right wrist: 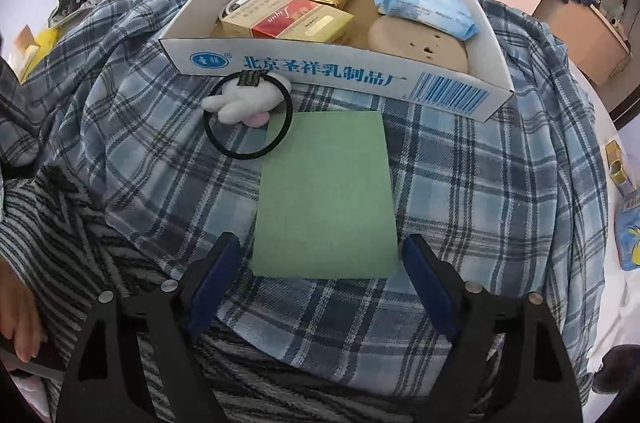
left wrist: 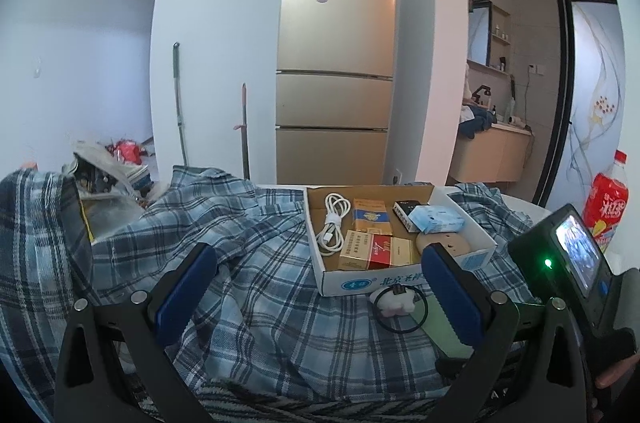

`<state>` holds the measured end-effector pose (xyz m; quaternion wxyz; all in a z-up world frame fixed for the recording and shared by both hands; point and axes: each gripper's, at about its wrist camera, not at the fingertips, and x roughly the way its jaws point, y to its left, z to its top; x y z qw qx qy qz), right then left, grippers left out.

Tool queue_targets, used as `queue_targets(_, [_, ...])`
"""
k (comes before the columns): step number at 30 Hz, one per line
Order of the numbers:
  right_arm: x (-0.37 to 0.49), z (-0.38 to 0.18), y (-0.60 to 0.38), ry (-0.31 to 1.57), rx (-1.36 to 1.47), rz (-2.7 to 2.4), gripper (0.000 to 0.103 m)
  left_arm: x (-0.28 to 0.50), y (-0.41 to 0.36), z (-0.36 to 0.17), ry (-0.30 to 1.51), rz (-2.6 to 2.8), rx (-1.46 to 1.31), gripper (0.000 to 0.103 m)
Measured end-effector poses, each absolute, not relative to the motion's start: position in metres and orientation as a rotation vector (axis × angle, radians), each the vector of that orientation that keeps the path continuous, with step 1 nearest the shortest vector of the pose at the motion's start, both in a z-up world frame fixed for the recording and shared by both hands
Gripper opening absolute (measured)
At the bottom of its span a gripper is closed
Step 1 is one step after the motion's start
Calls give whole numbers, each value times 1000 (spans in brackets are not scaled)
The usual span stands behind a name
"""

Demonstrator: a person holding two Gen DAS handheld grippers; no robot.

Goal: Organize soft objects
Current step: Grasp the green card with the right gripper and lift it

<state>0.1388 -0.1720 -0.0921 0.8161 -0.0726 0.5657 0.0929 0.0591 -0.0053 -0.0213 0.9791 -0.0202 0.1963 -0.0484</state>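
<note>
A blue plaid shirt point(right wrist: 460, 191) is spread over the table. On it lie a green cloth pad point(right wrist: 326, 195) and a black hair tie with a white plush bunny point(right wrist: 244, 101), just in front of a shallow cardboard box point(right wrist: 336, 71). The box holds a white cable, cartons, a blue tissue pack point(right wrist: 424, 5) and a tan round pad. My right gripper point(right wrist: 320, 263) is open, its jaws either side of the green pad's near edge. My left gripper point(left wrist: 320, 275) is open above the shirt, left of the box point(left wrist: 348, 283); the hair tie point(left wrist: 394, 301) and green pad point(left wrist: 438, 325) lie by its right finger.
A striped grey fabric point(right wrist: 80, 223) lies under the shirt at the near left. A red drink bottle point(left wrist: 606, 199) stands at the right. Clutter and bags point(left wrist: 96, 175) sit at the far left. A gold fridge point(left wrist: 336, 63) stands behind the table.
</note>
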Motion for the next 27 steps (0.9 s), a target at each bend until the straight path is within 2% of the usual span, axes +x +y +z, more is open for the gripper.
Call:
queue_targets(3, [144,-93,-176,1206,-138,199,82,60,-6,-22,402,-105,-36,103])
queue_targets(6, [147,-90,-180,1201,-132,189,70,62,-5,-23,411,-107,-40,103])
queue_targets(16, [113,-62,-203,1097,-176,190,69,66,-8,-26,455,-138,-23,103])
queue_targets(20, [105,-40,-221,982,-163,152,69,71,-13,-30,494,-157,-8,103])
queue_targets(24, [97,-18,-236,787,-109,140,69,77,-16,-35,536,-179,3,103])
queue_targets(27, [103,-11,-234,690,-117,151,69,80,-21,-38,557,-194,20,97])
